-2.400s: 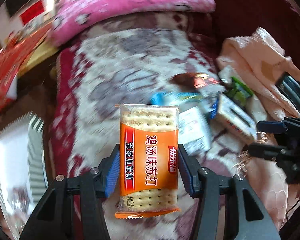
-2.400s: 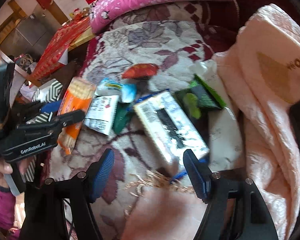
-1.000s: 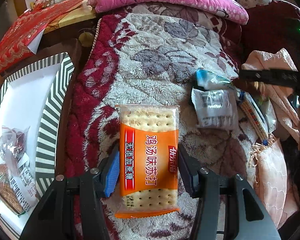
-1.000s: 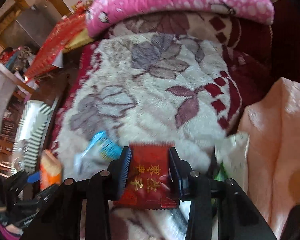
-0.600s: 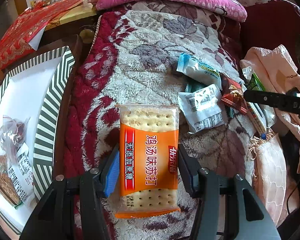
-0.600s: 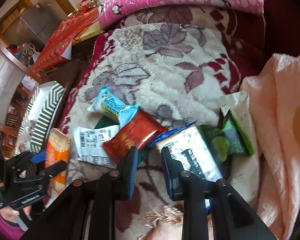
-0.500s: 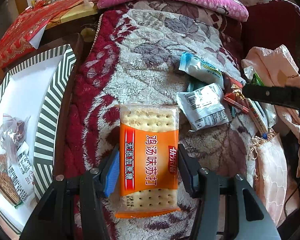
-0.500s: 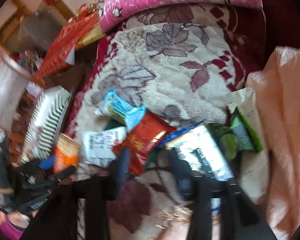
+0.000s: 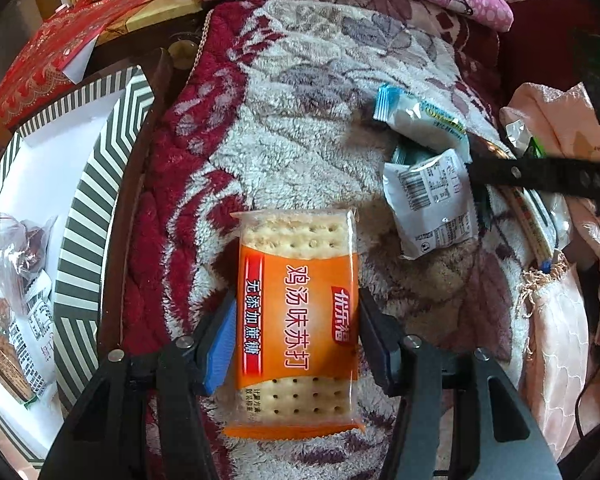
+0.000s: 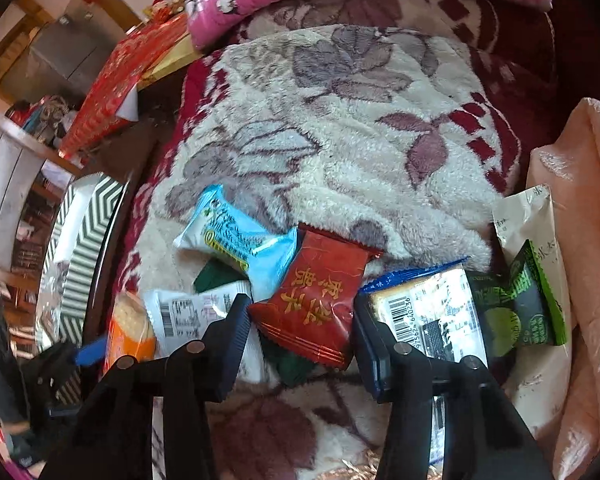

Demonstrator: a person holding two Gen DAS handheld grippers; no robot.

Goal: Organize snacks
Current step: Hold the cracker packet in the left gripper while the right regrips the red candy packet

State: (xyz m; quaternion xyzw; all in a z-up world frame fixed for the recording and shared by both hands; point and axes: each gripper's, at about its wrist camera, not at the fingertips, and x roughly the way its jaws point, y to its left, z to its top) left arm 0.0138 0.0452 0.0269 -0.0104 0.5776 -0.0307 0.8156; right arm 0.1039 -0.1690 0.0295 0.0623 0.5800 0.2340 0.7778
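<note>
The red packet (image 10: 318, 304) lies on the snack heap at the blanket's (image 10: 340, 128) near edge; a second ago the right gripper (image 10: 300, 328) carried it. Now those jaws are closing around it again, contact unclear. The left gripper (image 9: 296, 340), loosening slightly, grips the orange cracker pack (image 9: 298, 312) beside the striped tray (image 9: 84, 200), whose contents are cropped.

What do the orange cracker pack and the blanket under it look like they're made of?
Orange cracker pack: thin glossy plastic film, clear at the ends so the crackers show, with crimped edges. Blanket: thick fuzzy fleece or plush, judging by its matted pile; the exact fibre can't be told.
</note>
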